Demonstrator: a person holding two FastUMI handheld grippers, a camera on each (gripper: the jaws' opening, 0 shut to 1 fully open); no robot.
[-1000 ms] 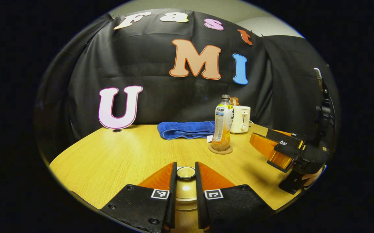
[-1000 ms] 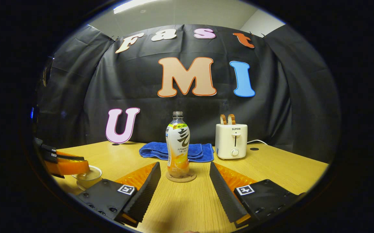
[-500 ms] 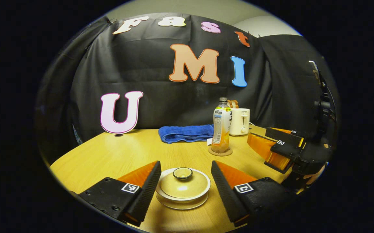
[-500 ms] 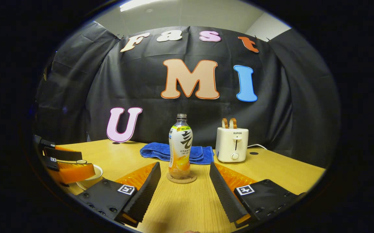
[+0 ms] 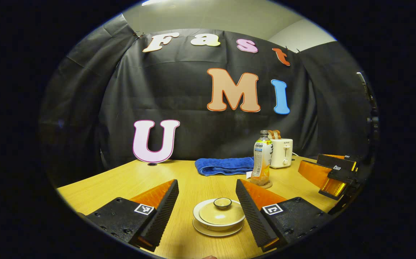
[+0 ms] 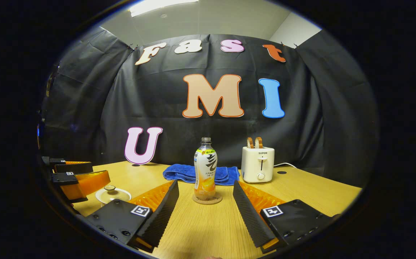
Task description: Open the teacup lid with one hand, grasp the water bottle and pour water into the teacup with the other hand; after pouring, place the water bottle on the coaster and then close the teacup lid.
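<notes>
Left gripper view has the left gripper (image 5: 207,207) spread wide around the lidded teacup (image 5: 219,217), untouched, task seemingly complete; right gripper view shows the right gripper (image 6: 205,205) likewise apart, near the bottle (image 6: 205,169) on its coaster (image 6: 207,199), so both need only retreat.

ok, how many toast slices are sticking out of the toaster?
2. Both stand side by side in the top of the toaster, left slice and right slice, at the back of the table, right of the water bottle.
</notes>
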